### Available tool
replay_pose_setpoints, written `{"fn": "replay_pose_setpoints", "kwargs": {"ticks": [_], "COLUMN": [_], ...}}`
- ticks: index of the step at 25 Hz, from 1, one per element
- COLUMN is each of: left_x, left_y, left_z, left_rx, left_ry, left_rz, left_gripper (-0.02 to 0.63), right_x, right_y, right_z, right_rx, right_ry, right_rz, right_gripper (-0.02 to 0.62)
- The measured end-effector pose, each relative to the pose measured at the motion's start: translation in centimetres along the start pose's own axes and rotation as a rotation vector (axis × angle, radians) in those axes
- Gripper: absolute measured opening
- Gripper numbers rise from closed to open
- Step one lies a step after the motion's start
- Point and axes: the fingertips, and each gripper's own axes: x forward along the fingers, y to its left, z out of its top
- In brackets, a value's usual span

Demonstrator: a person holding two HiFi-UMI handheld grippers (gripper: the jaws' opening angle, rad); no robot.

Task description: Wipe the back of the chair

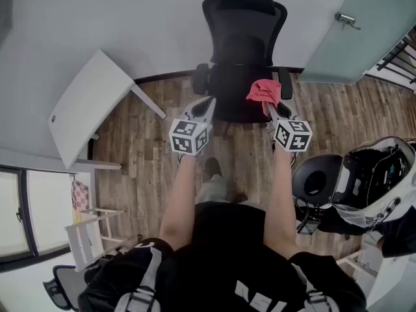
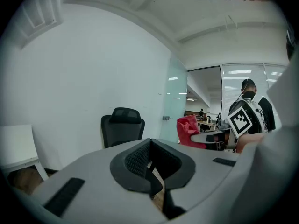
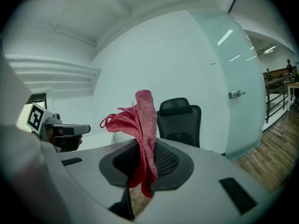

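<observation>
A black mesh office chair [image 1: 243,51] with a headrest stands against the white wall, facing me; it also shows in the left gripper view [image 2: 122,127] and in the right gripper view [image 3: 180,120]. My right gripper [image 1: 268,104] is shut on a red cloth [image 1: 264,91], held over the seat's right front. The cloth [image 3: 142,134] sticks up between its jaws. My left gripper [image 1: 207,107] hovers at the seat's left front, jaws closed together with nothing between them [image 2: 150,168]. From the left gripper view the red cloth [image 2: 188,131] shows to the right.
A white table [image 1: 91,103] stands left of the chair. A frosted glass door [image 1: 364,31] with a handle is at the right. A black round bin [image 1: 316,179] and a bag [image 1: 380,174] sit on the wooden floor at my right. A white rack [image 1: 88,236] is behind left.
</observation>
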Motion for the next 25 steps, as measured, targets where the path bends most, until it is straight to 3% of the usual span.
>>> {"fn": "replay_pose_setpoints", "kwargs": {"ticks": [8, 11, 17, 25], "left_x": [8.2, 9.1, 8.1, 11.9], "left_y": [8.5, 10.2, 13.3, 17.3], "left_z": [2.1, 3.1, 2.1, 2.5], "left_rx": [-0.033, -0.042, -0.04, -0.061], "left_ry": [0.011, 0.002, -0.01, 0.028], "left_rz": [0.003, -0.004, -0.033, -0.056], "left_gripper": [0.025, 0.025, 0.025, 0.025], "right_x": [11.3, 13.2, 15.1, 19.3], "right_y": [-2.8, -2.4, 0.3, -0.3], "right_z": [2.8, 4.1, 2.7, 4.6], "right_rx": [0.007, 0.002, 0.0, 0.025], "right_ry": [0.026, 0.024, 0.015, 0.017], "right_rz": [0.001, 0.001, -0.024, -0.051], "right_gripper": [0.083, 0.083, 0.083, 0.084]}}
